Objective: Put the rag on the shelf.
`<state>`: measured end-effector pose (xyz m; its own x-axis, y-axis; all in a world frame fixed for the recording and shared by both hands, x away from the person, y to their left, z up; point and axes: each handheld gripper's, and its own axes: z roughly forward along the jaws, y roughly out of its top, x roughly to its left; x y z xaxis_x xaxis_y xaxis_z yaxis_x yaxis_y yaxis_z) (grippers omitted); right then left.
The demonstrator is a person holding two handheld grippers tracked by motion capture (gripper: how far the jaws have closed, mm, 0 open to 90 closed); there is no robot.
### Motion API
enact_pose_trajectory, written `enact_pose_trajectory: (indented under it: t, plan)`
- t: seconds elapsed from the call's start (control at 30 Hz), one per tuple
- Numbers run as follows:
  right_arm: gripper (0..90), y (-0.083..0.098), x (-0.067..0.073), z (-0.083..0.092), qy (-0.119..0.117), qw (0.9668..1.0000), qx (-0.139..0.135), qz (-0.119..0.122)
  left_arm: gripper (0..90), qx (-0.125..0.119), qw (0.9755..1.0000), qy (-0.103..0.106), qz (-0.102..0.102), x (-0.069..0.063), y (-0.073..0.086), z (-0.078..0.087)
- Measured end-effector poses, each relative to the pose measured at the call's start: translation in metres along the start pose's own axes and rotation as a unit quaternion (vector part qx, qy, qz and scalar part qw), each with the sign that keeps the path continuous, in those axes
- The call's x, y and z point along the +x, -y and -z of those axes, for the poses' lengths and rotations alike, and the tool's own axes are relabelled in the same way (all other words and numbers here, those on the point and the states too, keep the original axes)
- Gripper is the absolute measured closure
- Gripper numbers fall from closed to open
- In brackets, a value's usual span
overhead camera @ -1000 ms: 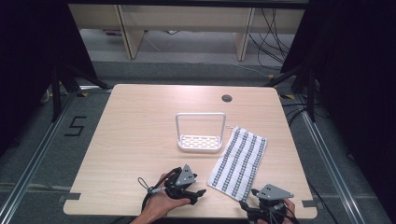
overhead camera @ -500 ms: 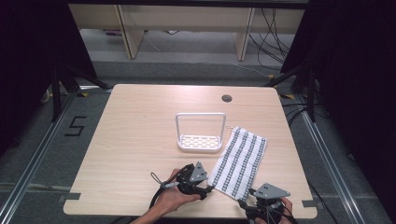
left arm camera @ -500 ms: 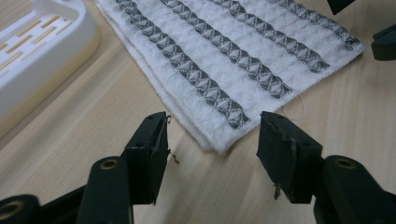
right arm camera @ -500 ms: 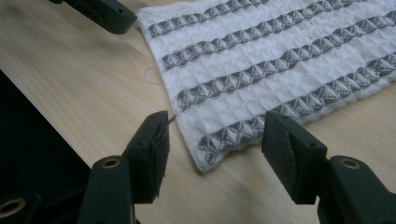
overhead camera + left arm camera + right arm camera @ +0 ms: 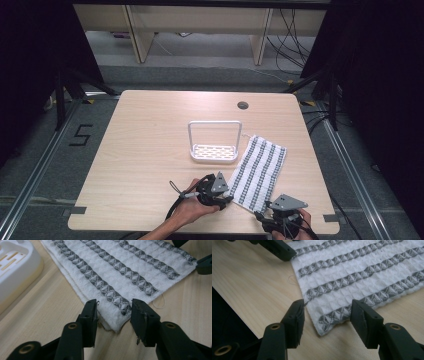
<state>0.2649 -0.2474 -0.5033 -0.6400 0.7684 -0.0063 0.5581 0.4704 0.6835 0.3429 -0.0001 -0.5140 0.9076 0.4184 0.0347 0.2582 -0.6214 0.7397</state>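
A white towel with grey patterned stripes (image 5: pixel 261 171) lies flat on the wooden table, right of centre. My left gripper (image 5: pixel 226 196) stands open at the towel's near left corner (image 5: pixel 115 322), which sits between its two jaws. My right gripper (image 5: pixel 276 212) is open too, with the towel's near right corner (image 5: pixel 325 325) lying between its jaws. Both corners rest on the table, not pinched. A tip of the other gripper (image 5: pixel 279 250) shows at the top of the right gripper view.
A white plastic basket with an upright handle (image 5: pixel 215 142) stands just left of the towel (image 5: pixel 15 272). A round cable hole (image 5: pixel 243 105) sits near the table's far edge. The table's front edge (image 5: pixel 234 312) runs close beside my right gripper.
My left gripper has slid right along the table to the towel's near left corner. My right gripper has edged forward to the near right corner.
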Motion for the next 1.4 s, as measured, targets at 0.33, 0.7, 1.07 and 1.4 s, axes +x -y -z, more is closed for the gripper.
enact_pose_trajectory:
  t: [0.33,0.7,1.07,1.4]
  plan:
    - [74.0,0.002,-0.008,-0.001,0.01,0.9998,0.009,-0.017,82.5,-0.005,0.9998,0.021,0.005,-0.002,0.001,-0.001]
    - [86.8,0.001,-0.007,0.011,0.015,0.9997,-0.011,-0.015,85.9,-0.003,0.9996,0.029,-0.002,-0.005,-0.002,0.001]
    - [87.4,-0.017,-0.006,0.026,0.016,0.9982,-0.055,-0.015,86.3,-0.03,0.9992,0.024,0.009,0.004,-0.019,0.025]
    - [87.8,-0.059,-0.015,0.063,0.017,0.9929,-0.118,-0.002,86.3,-0.074,0.9967,0.018,0.029,0.016,-0.068,0.077]
